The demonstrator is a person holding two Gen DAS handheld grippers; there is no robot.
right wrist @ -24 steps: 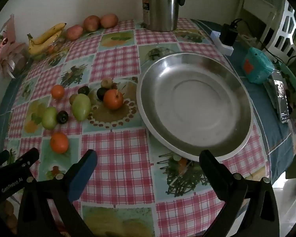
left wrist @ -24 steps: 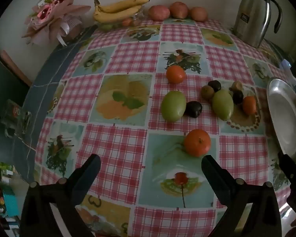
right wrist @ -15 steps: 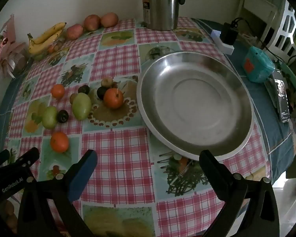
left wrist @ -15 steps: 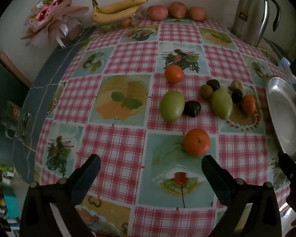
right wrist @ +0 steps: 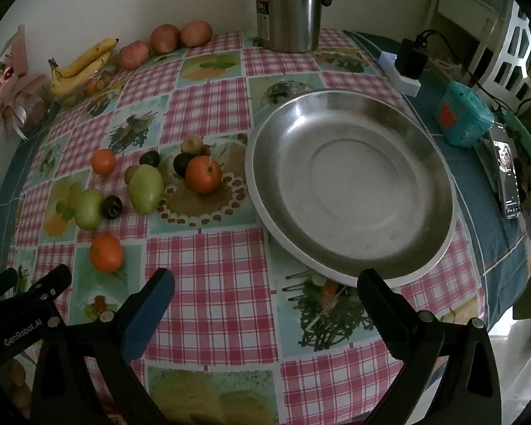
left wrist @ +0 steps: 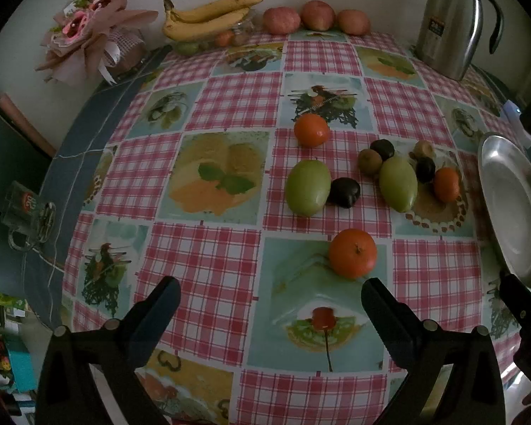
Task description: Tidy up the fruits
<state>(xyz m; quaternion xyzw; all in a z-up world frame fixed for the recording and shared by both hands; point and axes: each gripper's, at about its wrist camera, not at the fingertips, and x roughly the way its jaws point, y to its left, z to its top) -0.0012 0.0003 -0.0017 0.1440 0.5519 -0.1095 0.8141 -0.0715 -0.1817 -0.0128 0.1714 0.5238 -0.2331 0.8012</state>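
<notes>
Loose fruit lies on the checked tablecloth: a near orange (left wrist: 352,253) (right wrist: 106,253), two green mangoes (left wrist: 307,187) (left wrist: 398,184) (right wrist: 146,188), a dark plum (left wrist: 344,192), a far orange (left wrist: 311,130) and an orange (right wrist: 203,174) beside small brown and dark fruits. An empty steel plate (right wrist: 350,198) (left wrist: 513,205) sits to their right. My left gripper (left wrist: 270,299) hovers open, the near orange just beyond its right finger. My right gripper (right wrist: 265,283) hangs open before the plate's near rim. Nothing is between either pair of fingers.
Bananas (left wrist: 209,17) and three reddish apples (left wrist: 315,19) line the back wall. A steel thermos jug (right wrist: 290,7) stands at the back. A wrapped bouquet (left wrist: 88,35) is at back left, a glass mug (left wrist: 28,212) at the left edge. A charger, teal box (right wrist: 463,118) and phone (right wrist: 508,180) lie right.
Both views have shifted only slightly; the fruits and plate lie where they were, and both grippers stay wide open.
</notes>
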